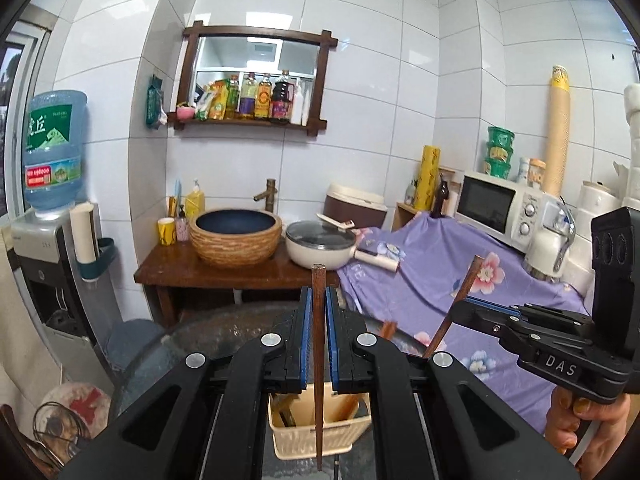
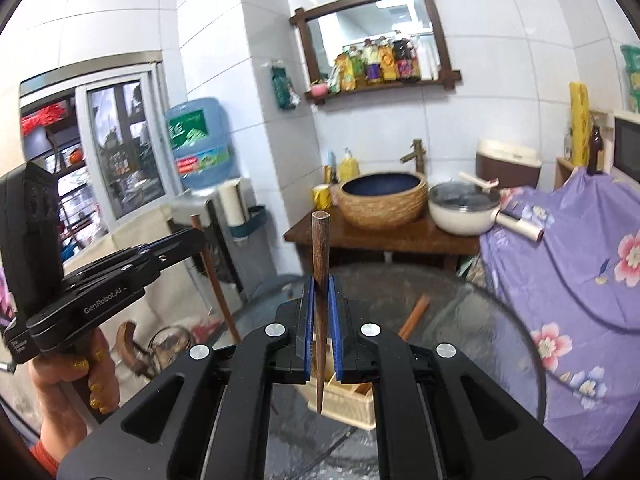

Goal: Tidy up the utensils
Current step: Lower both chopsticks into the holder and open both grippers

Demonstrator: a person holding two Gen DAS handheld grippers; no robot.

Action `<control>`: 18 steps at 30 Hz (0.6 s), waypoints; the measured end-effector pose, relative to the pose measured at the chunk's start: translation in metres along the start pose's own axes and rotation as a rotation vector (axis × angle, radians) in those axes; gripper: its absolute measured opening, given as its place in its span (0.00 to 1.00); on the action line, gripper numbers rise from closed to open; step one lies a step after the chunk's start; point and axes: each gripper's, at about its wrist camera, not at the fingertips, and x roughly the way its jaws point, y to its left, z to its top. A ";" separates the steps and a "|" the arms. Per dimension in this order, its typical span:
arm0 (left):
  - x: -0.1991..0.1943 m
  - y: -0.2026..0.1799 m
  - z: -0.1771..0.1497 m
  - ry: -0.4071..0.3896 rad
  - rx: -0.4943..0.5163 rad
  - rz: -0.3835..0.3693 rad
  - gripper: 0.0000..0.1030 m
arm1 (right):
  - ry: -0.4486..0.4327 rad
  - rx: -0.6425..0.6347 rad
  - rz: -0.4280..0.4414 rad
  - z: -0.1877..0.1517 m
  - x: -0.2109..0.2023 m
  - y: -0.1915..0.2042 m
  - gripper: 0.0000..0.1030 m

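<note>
A dark wooden chopstick (image 1: 319,360) stands upright at the centre of the left wrist view, pinched between the nearly closed blue pads of the left gripper (image 1: 319,312), above a cream utensil basket (image 1: 316,428). The right gripper (image 2: 319,292) clamps a second chopstick (image 2: 320,300) likewise, centre frame, over the glass table (image 2: 480,340).

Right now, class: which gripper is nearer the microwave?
Right. The right gripper is on the microwave's side, with the microwave off to its right; the left gripper is beyond it, farther left.
</note>
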 end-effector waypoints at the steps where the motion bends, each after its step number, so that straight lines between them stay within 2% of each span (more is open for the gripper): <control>1: 0.003 -0.001 0.007 -0.009 0.002 0.013 0.07 | -0.007 0.001 -0.012 0.007 0.002 0.000 0.08; 5: 0.018 0.000 0.018 -0.007 -0.007 0.038 0.07 | -0.018 -0.010 -0.058 0.019 0.017 0.000 0.08; 8: 0.034 0.003 0.011 0.009 -0.009 0.062 0.07 | -0.005 -0.019 -0.095 0.012 0.032 0.000 0.08; 11: 0.052 0.006 -0.005 0.037 -0.014 0.082 0.07 | 0.019 -0.022 -0.136 -0.007 0.055 -0.006 0.08; 18: 0.088 0.019 -0.050 0.138 -0.042 0.098 0.07 | 0.091 0.030 -0.150 -0.050 0.094 -0.028 0.08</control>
